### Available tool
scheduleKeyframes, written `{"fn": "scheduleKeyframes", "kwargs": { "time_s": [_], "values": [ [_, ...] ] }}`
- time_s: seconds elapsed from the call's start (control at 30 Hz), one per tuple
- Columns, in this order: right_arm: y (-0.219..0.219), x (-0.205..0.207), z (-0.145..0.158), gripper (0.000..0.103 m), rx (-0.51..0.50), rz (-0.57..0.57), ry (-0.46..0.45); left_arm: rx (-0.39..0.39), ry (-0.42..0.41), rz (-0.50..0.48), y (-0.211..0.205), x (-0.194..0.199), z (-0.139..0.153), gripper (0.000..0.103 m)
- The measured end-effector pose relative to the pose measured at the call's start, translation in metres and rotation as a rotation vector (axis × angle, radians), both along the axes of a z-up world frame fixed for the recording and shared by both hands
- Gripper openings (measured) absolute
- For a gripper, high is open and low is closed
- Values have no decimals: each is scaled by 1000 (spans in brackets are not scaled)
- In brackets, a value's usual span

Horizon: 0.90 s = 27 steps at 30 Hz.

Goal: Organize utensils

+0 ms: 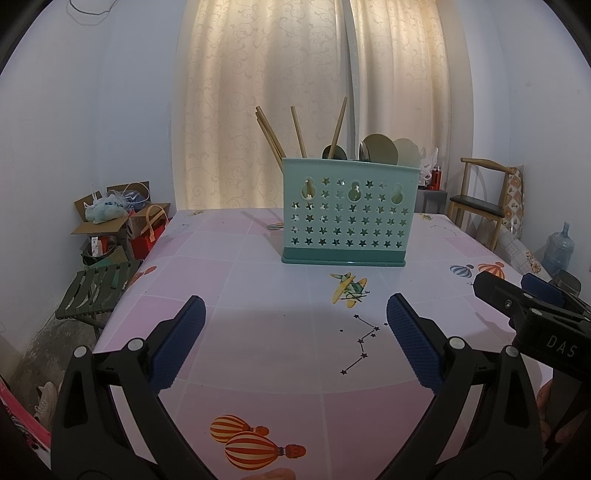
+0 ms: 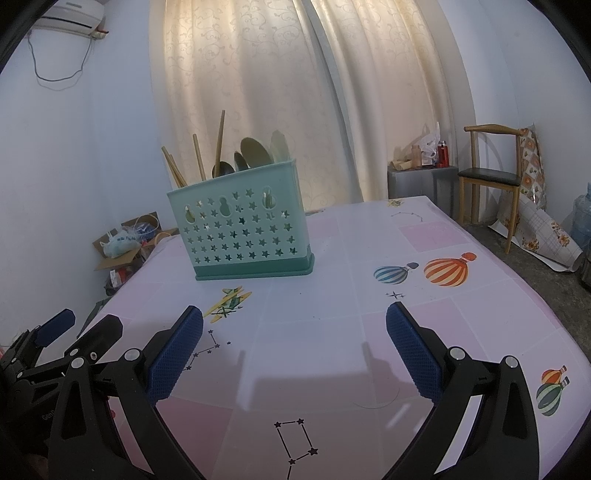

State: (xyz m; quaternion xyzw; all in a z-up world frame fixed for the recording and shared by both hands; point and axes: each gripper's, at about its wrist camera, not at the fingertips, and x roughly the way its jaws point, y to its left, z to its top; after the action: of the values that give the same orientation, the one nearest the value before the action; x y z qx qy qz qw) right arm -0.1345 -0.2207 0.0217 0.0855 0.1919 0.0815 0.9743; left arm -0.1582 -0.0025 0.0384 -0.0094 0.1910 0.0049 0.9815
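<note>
Cream curtains hang behind the surface (image 1: 258, 350), where the teal utensil caddy (image 1: 345, 214) stands upright holding chopsticks (image 1: 269, 134) and spoons (image 1: 378, 149). I judge a careless reach could tip the caddy. It sits ahead of my left hand-held gripper (image 1: 295, 317) and right hand-held gripper (image 2: 294, 325), both spread wide and empty.

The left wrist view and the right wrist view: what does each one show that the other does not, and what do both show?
Only the left wrist view shows the folding stool beside the table and a small object lying behind the holder.

Only the right wrist view shows the air conditioner high on the wall.

Both show the green utensil holder with chopsticks and spoons, the curtain, the wooden chair, and both open grippers, left and right.
</note>
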Motion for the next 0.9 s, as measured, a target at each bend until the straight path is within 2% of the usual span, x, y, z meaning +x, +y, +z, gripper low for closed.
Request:
{"fn": "scheduleKeyframes", "kwargs": {
  "time_s": [0.9],
  "values": [
    [0,-2,0,97,0,-1,4,0,3,1,1,1,-1,95]
  ]
}}
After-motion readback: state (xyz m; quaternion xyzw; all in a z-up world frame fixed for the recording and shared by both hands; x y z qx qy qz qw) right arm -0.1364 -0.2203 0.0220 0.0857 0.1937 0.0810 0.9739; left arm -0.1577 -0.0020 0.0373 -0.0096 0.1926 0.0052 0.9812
